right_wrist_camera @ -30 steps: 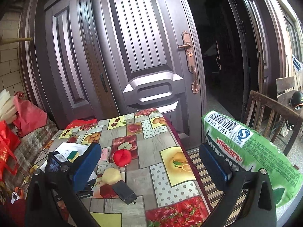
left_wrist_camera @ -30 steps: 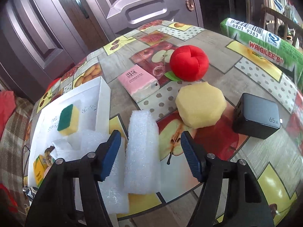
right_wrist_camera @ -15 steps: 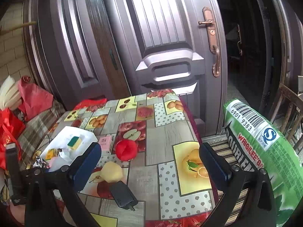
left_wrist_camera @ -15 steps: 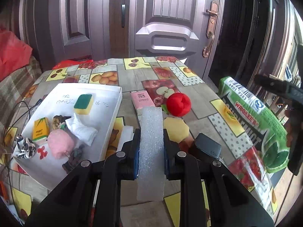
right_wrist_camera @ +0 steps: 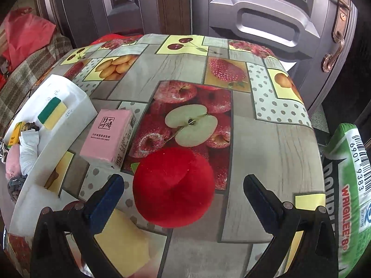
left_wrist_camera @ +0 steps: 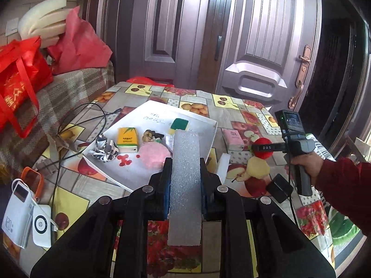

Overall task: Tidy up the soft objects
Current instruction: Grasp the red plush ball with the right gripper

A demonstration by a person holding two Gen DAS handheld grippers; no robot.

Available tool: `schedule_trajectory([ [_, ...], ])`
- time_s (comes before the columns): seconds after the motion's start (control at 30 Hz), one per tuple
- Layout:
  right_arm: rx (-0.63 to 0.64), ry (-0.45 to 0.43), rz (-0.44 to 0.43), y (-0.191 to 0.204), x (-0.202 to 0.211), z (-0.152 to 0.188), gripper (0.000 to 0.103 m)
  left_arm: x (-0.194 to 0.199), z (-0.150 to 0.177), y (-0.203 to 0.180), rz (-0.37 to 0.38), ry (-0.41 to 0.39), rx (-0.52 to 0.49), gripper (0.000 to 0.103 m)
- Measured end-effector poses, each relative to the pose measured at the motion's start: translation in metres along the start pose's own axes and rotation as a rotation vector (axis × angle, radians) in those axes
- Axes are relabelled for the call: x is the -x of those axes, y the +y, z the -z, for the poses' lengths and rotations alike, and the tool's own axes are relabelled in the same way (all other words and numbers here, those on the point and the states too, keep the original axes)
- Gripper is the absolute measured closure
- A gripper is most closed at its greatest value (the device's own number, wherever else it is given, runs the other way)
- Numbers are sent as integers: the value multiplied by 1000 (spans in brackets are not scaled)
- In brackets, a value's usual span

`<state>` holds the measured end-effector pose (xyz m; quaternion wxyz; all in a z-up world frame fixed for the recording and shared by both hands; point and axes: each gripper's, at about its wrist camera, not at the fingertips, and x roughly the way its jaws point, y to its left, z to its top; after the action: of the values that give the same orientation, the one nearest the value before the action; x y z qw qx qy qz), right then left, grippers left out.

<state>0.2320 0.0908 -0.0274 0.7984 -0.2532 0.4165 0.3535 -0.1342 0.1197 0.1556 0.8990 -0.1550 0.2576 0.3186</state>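
White foam block lifted; red plush apple approached.

The long white foam block, since 1.0 s ago clamped by the left gripper, is held at frame centre over the white tray; the right gripper jaws are spread around the red plush apple, lower centre.

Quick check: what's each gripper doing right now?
Left gripper: shut on the foam strip.
Right gripper: open, holding nothing, jaws either side of the red plush.
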Motion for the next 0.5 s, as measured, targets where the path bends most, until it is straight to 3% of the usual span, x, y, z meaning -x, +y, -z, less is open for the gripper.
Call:
schedule_trajectory([
  [0.03, 4, 8, 17, 2, 1, 1, 48, 0, -2, 4, -1, 0, 0, 84],
  [0.13, -73, -62, -3, -3, 39, 10, 48, -1, -18, 12, 9, 3, -13, 84],
  [0.4, -215, -475, -62, 18, 247, 59, 48, -7, -74, -8, 181, -18, -150, 84],
  [0.43, -250, -506, -75, 20, 262, 70, 48, -16, -71, -12, 210, 9, -179, 81],
  [0.5, -319, -556, -96, 23, 283, 97, 48, -42, -58, -16, 332, 95, -190, 53],
])
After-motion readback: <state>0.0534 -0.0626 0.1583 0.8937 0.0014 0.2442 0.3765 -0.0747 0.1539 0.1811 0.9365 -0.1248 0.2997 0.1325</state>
